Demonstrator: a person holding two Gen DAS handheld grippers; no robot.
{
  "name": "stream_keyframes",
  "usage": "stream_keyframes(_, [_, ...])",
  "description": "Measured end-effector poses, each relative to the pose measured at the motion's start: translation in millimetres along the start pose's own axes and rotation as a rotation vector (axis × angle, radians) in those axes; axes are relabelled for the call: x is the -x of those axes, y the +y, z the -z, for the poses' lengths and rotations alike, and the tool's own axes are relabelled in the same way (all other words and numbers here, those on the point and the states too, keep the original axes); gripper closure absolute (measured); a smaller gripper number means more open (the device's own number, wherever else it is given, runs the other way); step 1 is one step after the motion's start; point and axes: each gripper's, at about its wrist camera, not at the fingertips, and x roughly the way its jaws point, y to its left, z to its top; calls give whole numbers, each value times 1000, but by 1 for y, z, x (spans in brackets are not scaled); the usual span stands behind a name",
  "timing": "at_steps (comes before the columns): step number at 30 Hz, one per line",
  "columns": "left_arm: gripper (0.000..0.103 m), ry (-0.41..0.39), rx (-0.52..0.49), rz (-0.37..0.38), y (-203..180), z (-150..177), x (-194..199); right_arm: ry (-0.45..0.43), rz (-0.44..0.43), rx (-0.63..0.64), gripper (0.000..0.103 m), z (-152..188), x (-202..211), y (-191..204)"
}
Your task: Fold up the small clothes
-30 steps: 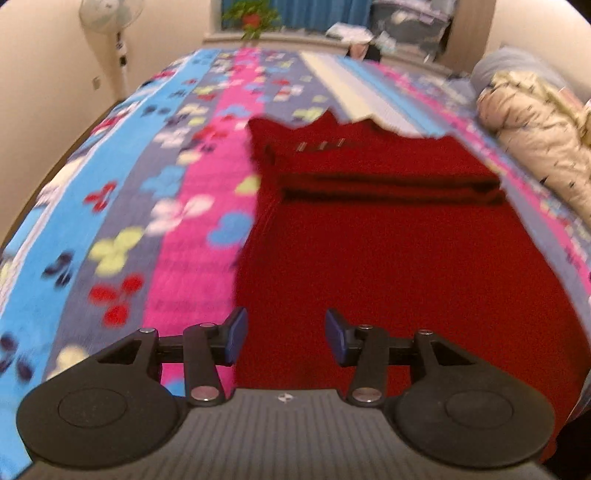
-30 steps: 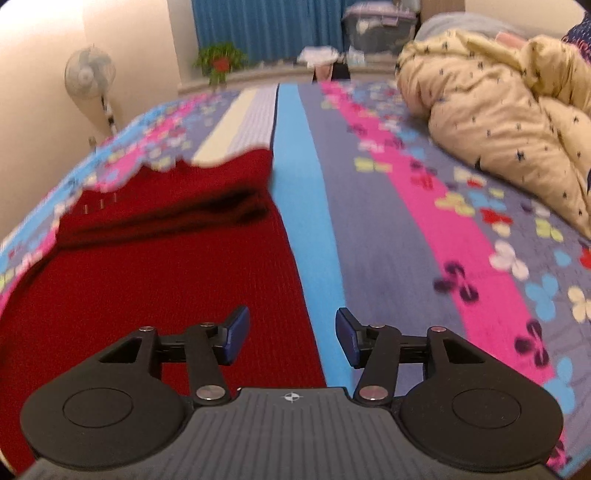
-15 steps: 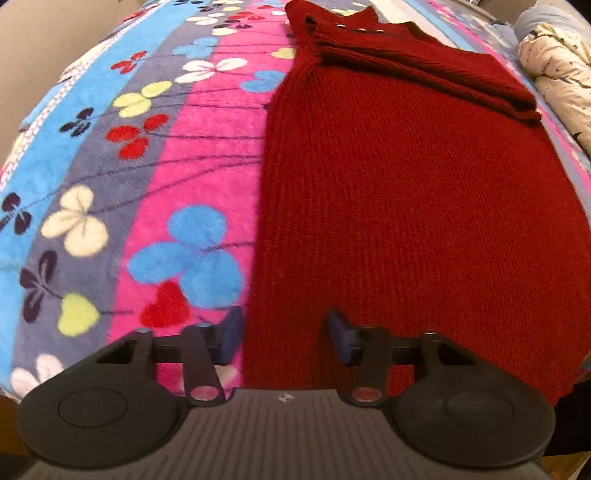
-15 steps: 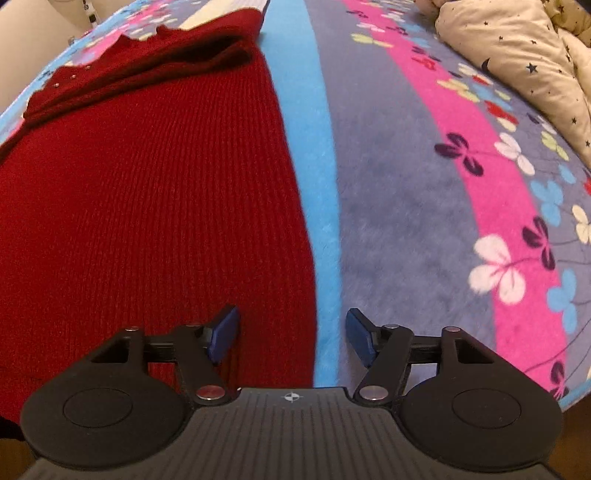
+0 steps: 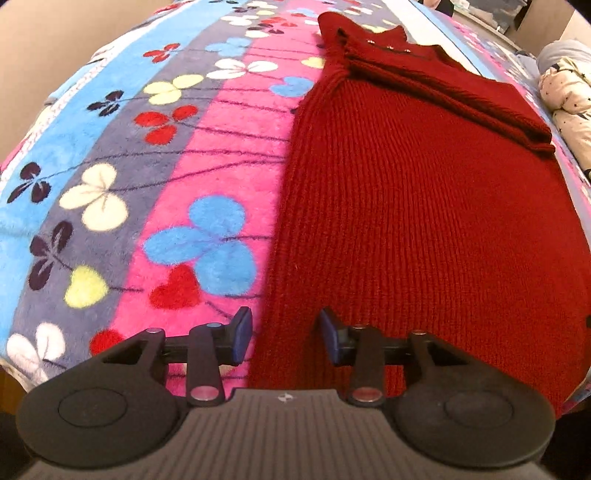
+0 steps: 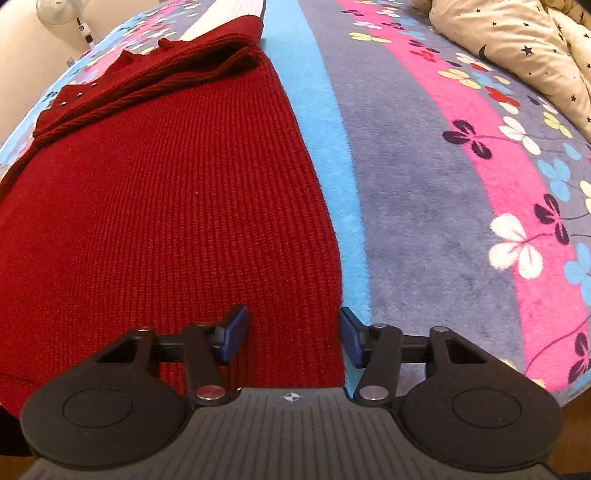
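A dark red knitted sweater (image 5: 424,221) lies flat on the bed, its sleeves folded across the far end (image 5: 424,85). My left gripper (image 5: 285,334) hangs low over the sweater's near left corner, straddling its left edge. Its blue pads stand apart and do not press the knit. In the right wrist view the same sweater (image 6: 166,203) fills the left half. My right gripper (image 6: 292,334) straddles the sweater's near right edge. Its jaws are closing with the knit between them, and the pads are not pressing on it.
A striped fleece blanket (image 5: 147,166) with clover prints covers the bed (image 6: 443,166). A beige star-print quilt (image 6: 517,40) is bunched at the far right. A standing fan (image 6: 59,14) is by the wall at the far left. The bed's near edge lies just below both grippers.
Both grippers have come down and tilted toward the sweater's near end, which now looks much closer. The right jaws widened, then narrowed again. The sweater has not moved.
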Motion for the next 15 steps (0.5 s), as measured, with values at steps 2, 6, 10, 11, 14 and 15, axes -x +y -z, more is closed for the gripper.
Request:
stream_keyframes(2, [59,9,-28,-2,-3,2,-1,1,-20,-1,65,0,1,-1])
stream_keyframes(6, [63,-23,-39,51,-5,3,5,-10,-57,14,80,0,3,2])
stream_keyframes(10, [63,-75,15,141,0,-2,17,-31,-128,-28,81,-4,9,-1])
stream_keyframes(11, [63,-63,14,124,-1,-2,15,-31,-138,-34,80,-5,9,-1])
stream_keyframes(14, [63,-5,-11,60,-4,0,5,-18,-124,-27,77,-5,6,-1])
stream_keyframes(15, [63,5,-20,50,-5,1,2,-10,-120,-23,75,-5,5,0])
